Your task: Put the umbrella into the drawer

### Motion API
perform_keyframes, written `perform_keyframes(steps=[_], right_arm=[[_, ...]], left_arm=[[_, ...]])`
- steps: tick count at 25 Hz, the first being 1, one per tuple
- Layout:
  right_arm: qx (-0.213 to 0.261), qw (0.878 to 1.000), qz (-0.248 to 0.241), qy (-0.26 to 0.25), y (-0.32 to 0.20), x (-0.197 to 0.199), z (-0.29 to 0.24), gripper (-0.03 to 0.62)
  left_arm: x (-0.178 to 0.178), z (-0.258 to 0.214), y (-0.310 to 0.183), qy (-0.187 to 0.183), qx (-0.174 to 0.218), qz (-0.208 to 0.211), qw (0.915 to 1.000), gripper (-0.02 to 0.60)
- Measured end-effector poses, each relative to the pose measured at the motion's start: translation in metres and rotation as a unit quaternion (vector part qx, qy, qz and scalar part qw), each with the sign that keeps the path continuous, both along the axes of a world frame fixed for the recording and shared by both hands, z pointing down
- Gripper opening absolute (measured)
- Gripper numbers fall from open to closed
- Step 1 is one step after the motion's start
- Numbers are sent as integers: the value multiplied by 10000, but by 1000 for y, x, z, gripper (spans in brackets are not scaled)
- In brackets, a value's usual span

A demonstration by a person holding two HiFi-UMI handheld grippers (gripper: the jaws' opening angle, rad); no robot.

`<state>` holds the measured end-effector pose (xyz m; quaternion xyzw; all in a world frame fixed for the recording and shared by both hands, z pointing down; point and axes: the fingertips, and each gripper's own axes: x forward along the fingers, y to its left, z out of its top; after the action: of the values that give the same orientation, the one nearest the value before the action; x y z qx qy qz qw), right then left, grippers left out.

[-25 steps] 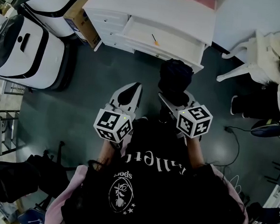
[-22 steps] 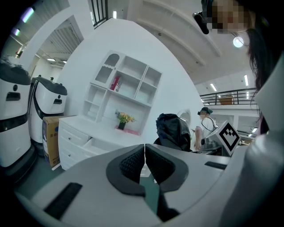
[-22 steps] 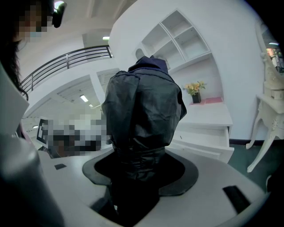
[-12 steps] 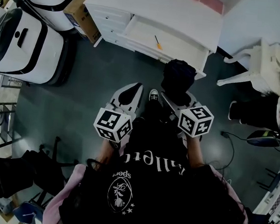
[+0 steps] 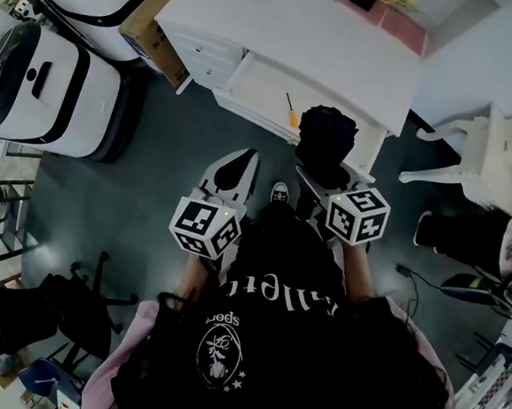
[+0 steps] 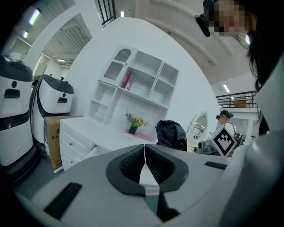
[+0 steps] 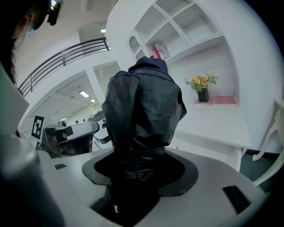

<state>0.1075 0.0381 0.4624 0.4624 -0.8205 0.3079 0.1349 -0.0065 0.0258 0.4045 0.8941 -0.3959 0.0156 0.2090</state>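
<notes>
My right gripper (image 5: 322, 176) is shut on a folded black umbrella (image 5: 324, 143), which stands up out of its jaws and fills the right gripper view (image 7: 142, 115). It hangs just in front of the open drawer (image 5: 274, 98) of the white dresser (image 5: 280, 32). A small orange-tipped tool (image 5: 292, 113) lies in the drawer. My left gripper (image 5: 237, 171) is shut with nothing in it, left of the umbrella and over the dark floor; its jaws (image 6: 144, 166) meet in the left gripper view, where the umbrella (image 6: 171, 134) shows to the right.
Two white and black machines (image 5: 56, 93) and a cardboard box (image 5: 150, 38) stand left of the dresser. A pink mat with a flower pot (image 5: 380, 3) sits on the dresser top. A white chair (image 5: 470, 151) stands at the right. Black chairs (image 5: 59, 316) are behind at lower left.
I have come closer to the dresser; the drawer now lies right by the umbrella's tip. Both grippers keep their state and their place before me.
</notes>
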Motion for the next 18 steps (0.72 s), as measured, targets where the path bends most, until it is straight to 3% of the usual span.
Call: perform_keyframes(steps=[10, 18], right_arm=[[-26, 9998, -172, -16, -100, 50, 9, 282], [-181, 9994, -277, -64, -138, 59, 20, 284]], left_arm=[[57, -2, -101, -108, 31, -41, 9999, 17], [73, -4, -135, -202, -8, -66, 9998, 17]])
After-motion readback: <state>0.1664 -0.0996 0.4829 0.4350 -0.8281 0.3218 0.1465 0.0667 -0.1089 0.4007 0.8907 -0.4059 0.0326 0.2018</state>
